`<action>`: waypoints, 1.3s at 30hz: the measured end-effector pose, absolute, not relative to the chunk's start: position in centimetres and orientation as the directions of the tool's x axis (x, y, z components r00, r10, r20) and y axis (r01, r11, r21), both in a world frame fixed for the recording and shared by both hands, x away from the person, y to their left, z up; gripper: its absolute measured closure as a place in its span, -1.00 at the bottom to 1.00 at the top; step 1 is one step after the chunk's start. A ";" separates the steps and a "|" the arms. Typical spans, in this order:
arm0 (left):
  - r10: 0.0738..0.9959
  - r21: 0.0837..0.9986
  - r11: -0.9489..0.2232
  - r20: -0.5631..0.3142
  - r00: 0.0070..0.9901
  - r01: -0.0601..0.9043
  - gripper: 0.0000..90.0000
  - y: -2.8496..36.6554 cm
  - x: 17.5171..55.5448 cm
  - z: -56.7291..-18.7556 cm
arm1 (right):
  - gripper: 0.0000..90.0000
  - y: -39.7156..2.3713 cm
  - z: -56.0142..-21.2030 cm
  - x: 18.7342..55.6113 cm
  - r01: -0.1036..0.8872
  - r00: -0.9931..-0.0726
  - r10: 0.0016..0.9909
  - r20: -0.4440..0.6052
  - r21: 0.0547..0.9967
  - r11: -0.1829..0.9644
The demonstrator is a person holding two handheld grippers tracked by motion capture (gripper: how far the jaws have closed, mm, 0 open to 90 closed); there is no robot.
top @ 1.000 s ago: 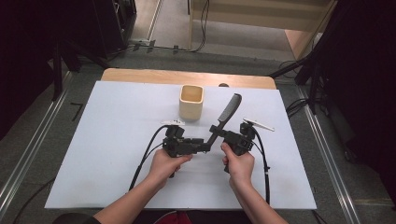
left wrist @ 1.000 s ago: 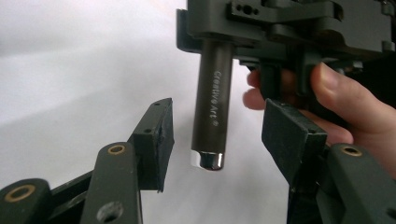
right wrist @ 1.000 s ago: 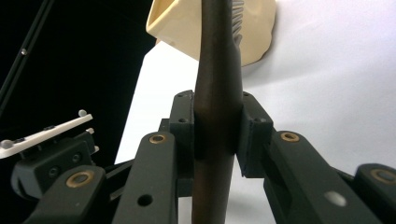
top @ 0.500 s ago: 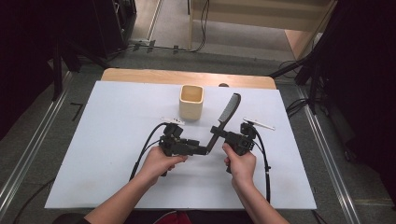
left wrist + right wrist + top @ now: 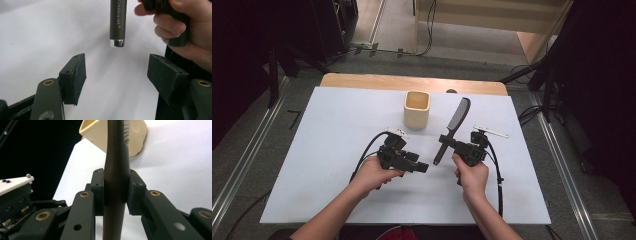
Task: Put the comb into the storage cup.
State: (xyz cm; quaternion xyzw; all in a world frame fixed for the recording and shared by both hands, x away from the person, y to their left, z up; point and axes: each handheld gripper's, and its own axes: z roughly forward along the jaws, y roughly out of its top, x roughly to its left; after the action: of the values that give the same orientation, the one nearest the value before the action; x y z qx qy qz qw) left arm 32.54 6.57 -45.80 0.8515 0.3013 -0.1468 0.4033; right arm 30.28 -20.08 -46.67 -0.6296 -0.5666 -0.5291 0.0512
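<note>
A dark hairbrush (image 5: 455, 121) stands tilted above the white table, its bristled head up and away from me. My right gripper (image 5: 449, 145) is shut on its handle (image 5: 116, 170), a pad pressing on each side. The handle's lower end (image 5: 117, 22), with a silver cap, hangs just beyond my left gripper (image 5: 116, 75). The left gripper's (image 5: 424, 168) jaws have just been opening and stand wide apart with nothing between them. A beige square cup (image 5: 417, 108) stands upright behind the two grippers.
A white sheet (image 5: 337, 130) covers the table, with a wooden edge (image 5: 362, 80) at the far side. Cables trail from both grippers toward me. The hand on the right gripper (image 5: 185, 27) is close ahead of the left jaws. Dark floor and metal rails flank the table.
The left gripper's jaws have spread apart and come off the brush handle's lower end, easing slightly toward me. The right gripper and the brush have stayed put.
</note>
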 end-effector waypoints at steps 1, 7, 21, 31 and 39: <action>0.400 0.596 -0.502 -0.482 0.780 0.626 -0.28 6.7 32.5 -45.8 | 0.55 -20.0 -46.6 30.2 0.766 -0.202 0.668 0.716 0.540 -0.347; 0.403 0.604 -0.532 -0.435 0.805 0.593 -0.28 7.5 32.1 -45.7 | 0.55 -20.1 -46.8 29.9 0.771 -0.210 0.680 0.703 0.546 -0.327; 0.427 0.610 -0.553 -0.377 0.822 0.567 -0.28 9.7 31.1 -45.8 | 0.55 -20.4 -46.4 29.9 0.749 -0.236 0.688 0.686 0.579 -0.321; 0.438 0.616 -0.555 -0.355 0.826 0.559 -0.28 11.6 30.6 -46.1 | 0.55 -20.5 -46.2 29.8 0.735 -0.256 0.678 0.689 0.594 -0.327; 0.455 0.618 -0.551 -0.341 0.823 0.561 -0.28 13.4 30.1 -46.3 | 0.55 -20.5 -46.4 30.0 0.744 -0.267 0.654 0.708 0.582 -0.326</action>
State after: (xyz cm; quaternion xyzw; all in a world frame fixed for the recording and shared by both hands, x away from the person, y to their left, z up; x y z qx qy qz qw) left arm 30.11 13.41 -46.28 0.8778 0.2892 -0.0707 0.3753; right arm 30.02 -20.45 -46.37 -0.6039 -0.5788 -0.5464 0.0415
